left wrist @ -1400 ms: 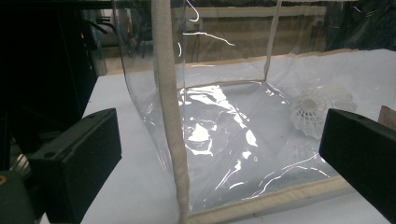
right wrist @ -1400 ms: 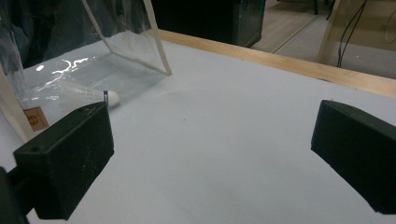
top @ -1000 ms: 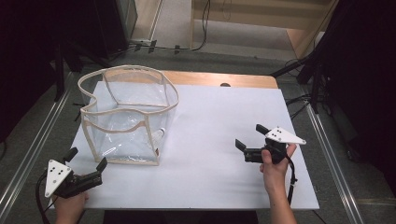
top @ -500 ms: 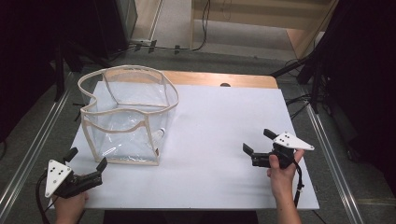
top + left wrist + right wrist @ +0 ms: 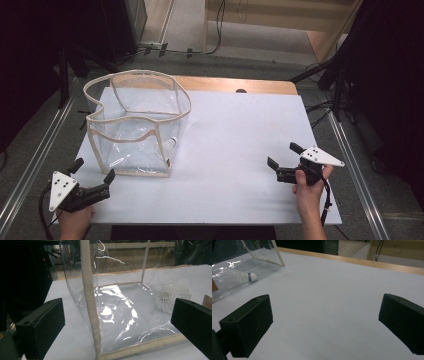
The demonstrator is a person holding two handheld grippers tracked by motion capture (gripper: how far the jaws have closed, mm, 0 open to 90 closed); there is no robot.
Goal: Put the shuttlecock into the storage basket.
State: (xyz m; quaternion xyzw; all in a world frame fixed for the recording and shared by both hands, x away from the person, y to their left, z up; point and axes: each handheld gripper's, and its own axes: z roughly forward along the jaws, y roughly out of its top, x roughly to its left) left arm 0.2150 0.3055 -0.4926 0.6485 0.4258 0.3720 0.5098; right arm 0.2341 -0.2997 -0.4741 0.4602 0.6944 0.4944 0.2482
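Note:
A clear plastic bag [image 5: 140, 121] with beige trim stands upright and open-topped on the left of the white table [image 5: 235, 130]. A white shuttlecock [image 5: 171, 142] lies inside it near the right wall; the left gripper view has the shuttlecock [image 5: 171, 297] behind the clear wall [image 5: 120, 312], and the right gripper view has it [image 5: 237, 277] at far left. My left gripper [image 5: 94, 170] is open at the front left corner, just short of the bag, nothing between its jaws [image 5: 117, 325]. My right gripper [image 5: 283, 155] is open over bare table at the right, also holding nothing [image 5: 325, 322].
A wooden strip [image 5: 235, 85] runs along the table's far edge. Metal rails [image 5: 45, 145] flank both sides, and cables and dark stands [image 5: 340, 75] sit beyond the right side. Open white tabletop lies between the bag and my right gripper.
My right gripper has drawn back to the right and toward the front edge of the table. The left gripper and the bag have stayed put.

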